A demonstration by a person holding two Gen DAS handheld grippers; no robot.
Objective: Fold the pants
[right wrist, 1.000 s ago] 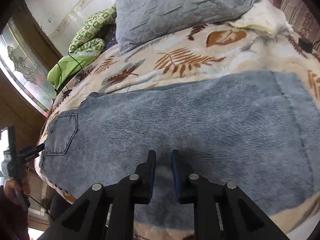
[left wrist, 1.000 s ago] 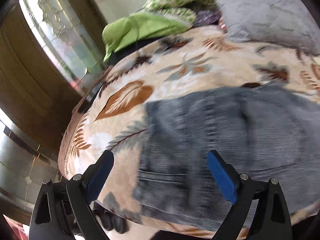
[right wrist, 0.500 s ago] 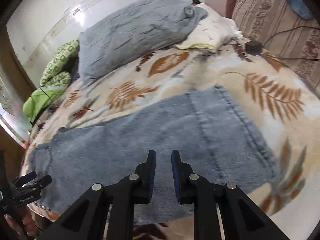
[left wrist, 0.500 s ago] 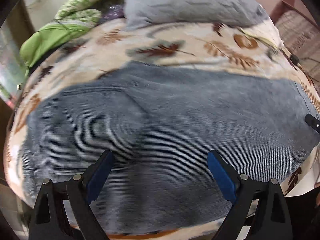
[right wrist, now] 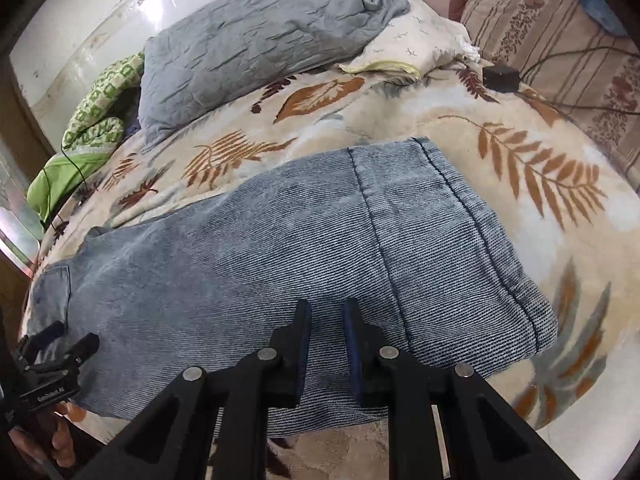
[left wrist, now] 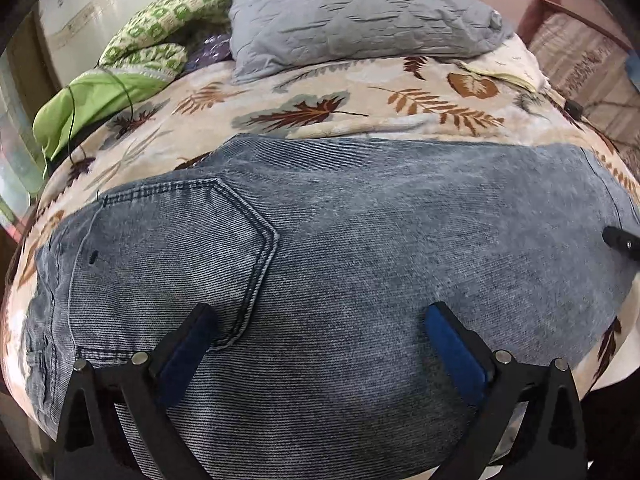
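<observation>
Grey-blue jeans (left wrist: 360,240) lie flat across the leaf-patterned blanket (left wrist: 320,80), folded lengthwise, with a back pocket (left wrist: 168,256) facing up at the left end. My left gripper (left wrist: 319,312) hovers over the pocket end; its jaws are opening wide and grip nothing, only denim lying below them. My right gripper (right wrist: 327,307) hangs above the near edge of the jeans (right wrist: 280,260), left of the hem (right wrist: 480,232). Its jaws are all but shut, with nothing in the narrow slit. The left gripper (right wrist: 60,344) also shows at the far left there, held by a hand.
A grey quilted pillow (right wrist: 248,48) and a cream pillow (right wrist: 416,44) lie at the head of the bed. Green clothes (left wrist: 100,92) are piled at the back left. A black charger (right wrist: 500,76) with a cable sits at the right by a striped cushion (right wrist: 560,40).
The left gripper swung right, from the bed's left edge to over the jeans' pocket end, and its jaws widened a little. The right gripper shifted towards the hem end.
</observation>
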